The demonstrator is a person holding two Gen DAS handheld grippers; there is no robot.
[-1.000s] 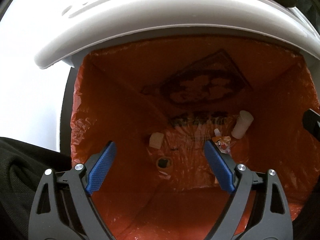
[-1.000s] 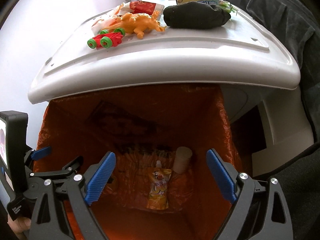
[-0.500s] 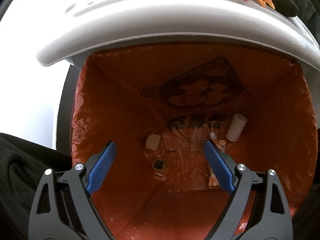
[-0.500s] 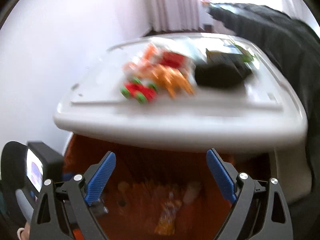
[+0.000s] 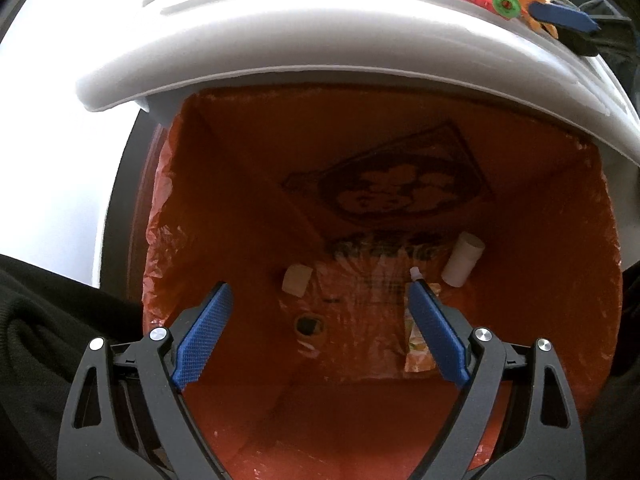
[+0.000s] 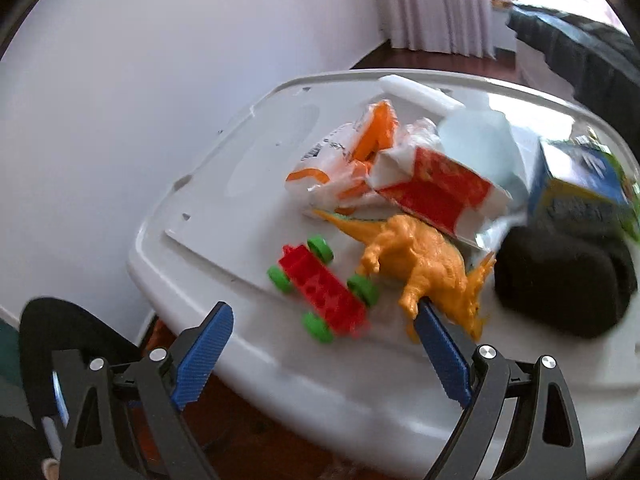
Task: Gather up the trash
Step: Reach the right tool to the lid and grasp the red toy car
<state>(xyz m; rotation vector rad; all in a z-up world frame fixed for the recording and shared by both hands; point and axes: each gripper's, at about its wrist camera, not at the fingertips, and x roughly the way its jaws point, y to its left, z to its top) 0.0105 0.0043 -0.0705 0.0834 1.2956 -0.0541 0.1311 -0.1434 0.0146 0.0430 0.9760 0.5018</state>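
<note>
My left gripper (image 5: 320,332) is open and empty over the bin lined with an orange bag (image 5: 240,208). On the bag's floor lie a white paper roll (image 5: 462,259), a juice pouch (image 5: 418,344), a small white scrap (image 5: 296,281) and a round cap (image 5: 308,325). My right gripper (image 6: 324,352) is open and empty above the white lid (image 6: 224,184). On the lid lie crumpled orange-and-white wrappers (image 6: 352,160), a red-and-white wrapper (image 6: 436,188) and a blue-yellow carton (image 6: 580,188).
Also on the lid are a red toy car with green wheels (image 6: 320,288), an orange toy dinosaur (image 6: 424,260) and a black bundle (image 6: 560,284). A white wall (image 6: 120,80) stands left. A dark covered couch (image 6: 580,48) is at the back right.
My right gripper has risen from inside the bin opening to above the lid, close to the toys and wrappers. My left gripper has stayed over the bin, drawn back slightly.
</note>
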